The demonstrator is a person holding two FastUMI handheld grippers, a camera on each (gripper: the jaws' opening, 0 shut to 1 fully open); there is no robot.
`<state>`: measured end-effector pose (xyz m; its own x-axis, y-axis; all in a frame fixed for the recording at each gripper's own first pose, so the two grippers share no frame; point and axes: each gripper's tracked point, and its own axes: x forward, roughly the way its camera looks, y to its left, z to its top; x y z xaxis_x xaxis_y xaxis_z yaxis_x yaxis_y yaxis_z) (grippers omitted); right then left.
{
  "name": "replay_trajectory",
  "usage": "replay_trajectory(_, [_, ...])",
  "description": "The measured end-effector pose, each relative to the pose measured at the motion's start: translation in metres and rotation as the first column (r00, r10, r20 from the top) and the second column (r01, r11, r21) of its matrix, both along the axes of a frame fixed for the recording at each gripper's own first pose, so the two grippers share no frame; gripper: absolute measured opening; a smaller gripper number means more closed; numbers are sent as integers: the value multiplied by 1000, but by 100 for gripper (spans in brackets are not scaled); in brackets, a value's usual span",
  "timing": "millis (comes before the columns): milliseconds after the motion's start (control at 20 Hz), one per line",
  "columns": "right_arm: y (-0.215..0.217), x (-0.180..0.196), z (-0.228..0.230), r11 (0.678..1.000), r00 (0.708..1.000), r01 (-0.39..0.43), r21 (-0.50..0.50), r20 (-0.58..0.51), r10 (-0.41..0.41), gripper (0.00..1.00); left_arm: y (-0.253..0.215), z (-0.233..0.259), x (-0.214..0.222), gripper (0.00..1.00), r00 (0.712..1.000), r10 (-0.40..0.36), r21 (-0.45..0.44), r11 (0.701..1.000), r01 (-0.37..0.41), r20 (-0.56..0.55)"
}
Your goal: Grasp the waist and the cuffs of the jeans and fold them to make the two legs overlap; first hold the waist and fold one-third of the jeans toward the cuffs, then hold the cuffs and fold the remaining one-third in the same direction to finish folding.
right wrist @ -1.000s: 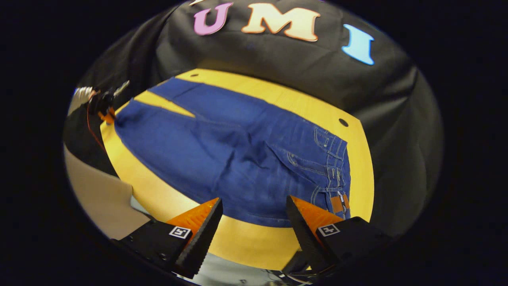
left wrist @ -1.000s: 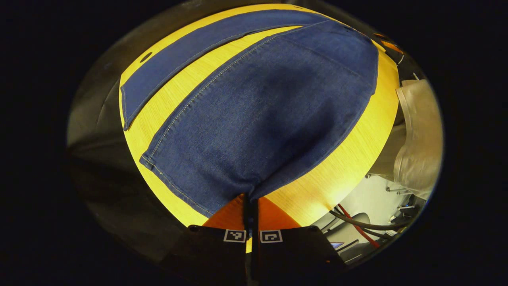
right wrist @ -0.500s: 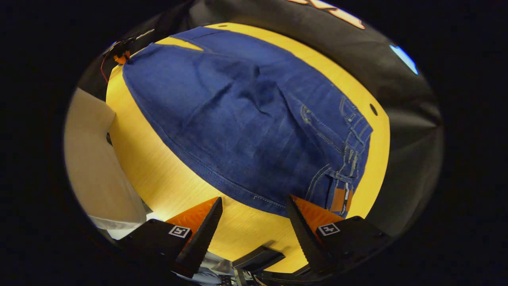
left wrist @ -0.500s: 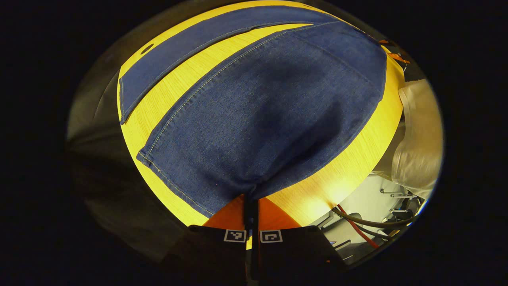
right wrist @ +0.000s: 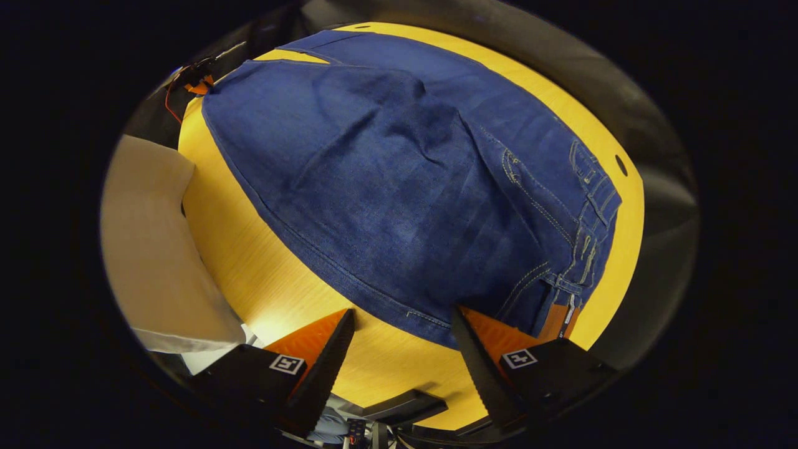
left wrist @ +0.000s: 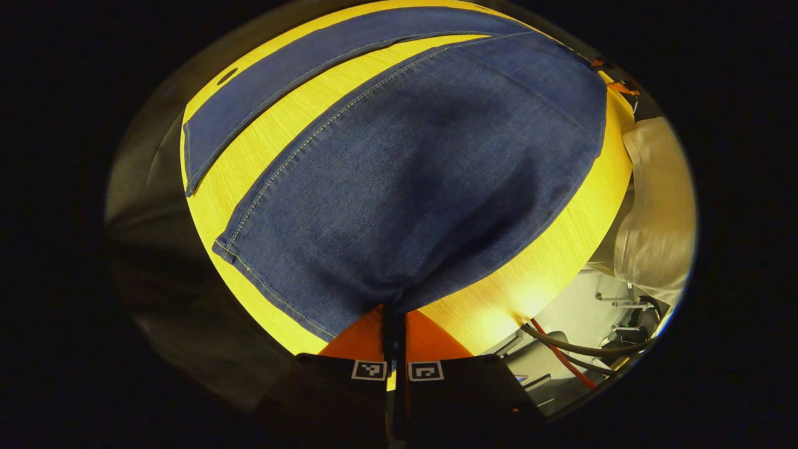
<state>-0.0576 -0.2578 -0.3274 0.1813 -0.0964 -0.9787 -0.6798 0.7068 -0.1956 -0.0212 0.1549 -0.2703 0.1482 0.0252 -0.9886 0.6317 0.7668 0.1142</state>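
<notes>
Jeans (left wrist: 405, 181) lie spread on your tabletop (left wrist: 536, 262). Your left gripper (left wrist: 394, 312) has its fingers clamped on a cuff; your right gripper (right wrist: 402, 340) hovers fingers apart by the waist (right wrist: 586, 237).

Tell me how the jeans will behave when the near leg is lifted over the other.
Likely floppy: the jeans gather to a point where the left tool pinches the cuff. Probably heavy for cloth, so the unheld middle may sag. The right tool is open near the waist, so that end would drag.
</notes>
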Motion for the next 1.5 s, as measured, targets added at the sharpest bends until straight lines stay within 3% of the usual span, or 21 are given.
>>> replay_trajectory(400, [-3,4,1,1000,1000,21,-24,-23,-21,96,0,0,1,0,1000,-9,-12,1000,9,-9])
replay_trajectory(700, [-12,16,3,998,999,33,-44,5,-33,49,1,-1,2,0,1000,7,-9,1000,-7,0])
replay_trajectory(750, [-12,18,4,998,999,35,-45,11,-35,50,1,-1,2,0,1000,16,-10,1000,-16,-3])
replay_trajectory(1050, [-19,25,10,996,992,82,-29,103,-79,12,2,-2,2,0,998,61,-14,998,-61,7])
replay_trajectory(1250, [-20,22,8,993,982,118,-22,153,-113,5,1,0,2,0,994,83,4,997,-83,72])
replay_trajectory(1500, [-16,29,24,971,951,240,16,197,-239,3,3,4,1,0,982,88,43,994,-96,165])
